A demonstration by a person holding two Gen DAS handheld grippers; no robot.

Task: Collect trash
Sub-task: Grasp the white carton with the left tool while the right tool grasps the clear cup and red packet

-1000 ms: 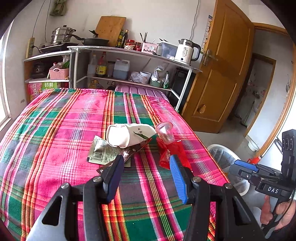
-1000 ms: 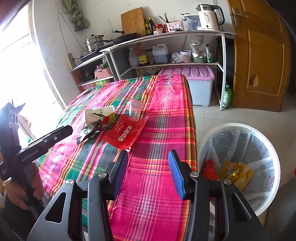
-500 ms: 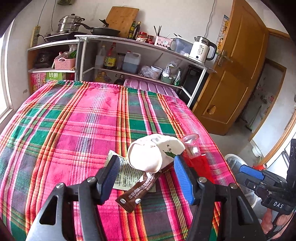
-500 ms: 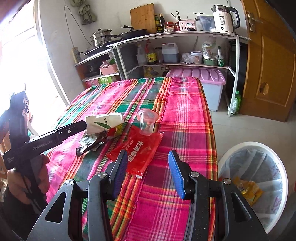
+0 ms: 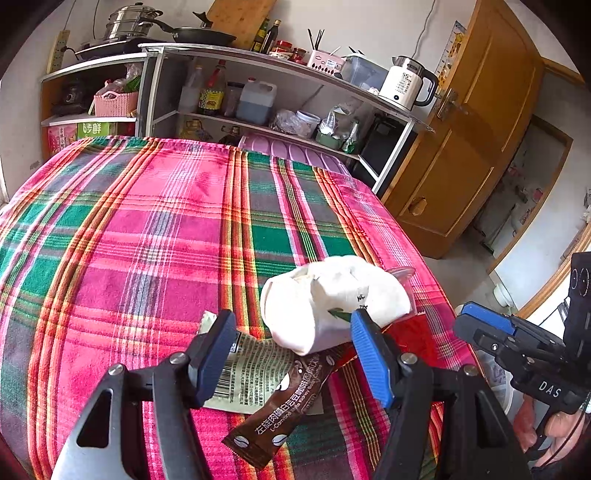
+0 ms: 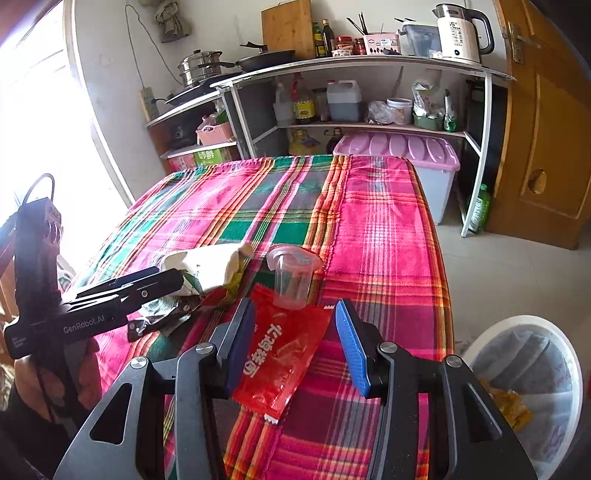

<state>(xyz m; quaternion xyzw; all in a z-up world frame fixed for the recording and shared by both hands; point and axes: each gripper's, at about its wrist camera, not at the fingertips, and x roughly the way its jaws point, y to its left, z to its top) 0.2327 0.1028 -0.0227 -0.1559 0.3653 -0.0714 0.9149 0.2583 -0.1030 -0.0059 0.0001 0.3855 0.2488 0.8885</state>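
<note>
Landmark: crumpled white paper bag (image 5: pixel 332 301), lying on the plaid-covered bench (image 5: pixel 147 229).

Left gripper (image 5: pixel 293 354): jaws spread wide, holding nothing, poised just on the near side of the bag, low over the litter.

Right gripper (image 6: pixel 295 345): jaws spread wide, empty, straddling the red packet well to the right of the bag without visibly gripping it.

Brown coffee sachet (image 5: pixel 284 402): flat on the cloth, on the near side of the bag, its far end tucked under the bag.

Pale wrapper with barcode (image 5: pixel 243 373): flat, beneath the sachet and partly beneath the bag.

Red plastic packet (image 6: pixel 284 350): flat on the cloth, right of the bag, nearer the bench edge.

Clear plastic cup (image 6: pixel 291 275): upright, just right of the bag, standing at the far end of the red packet.

White waste bin (image 6: pixel 532 391): on the floor, right of the bench, well apart from the bag; lined, with yellow scraps inside.

Shelving unit (image 6: pixel 369 92): beyond the far end of the bench, carrying bottles, pans and a white kettle (image 6: pixel 461 33).
</note>
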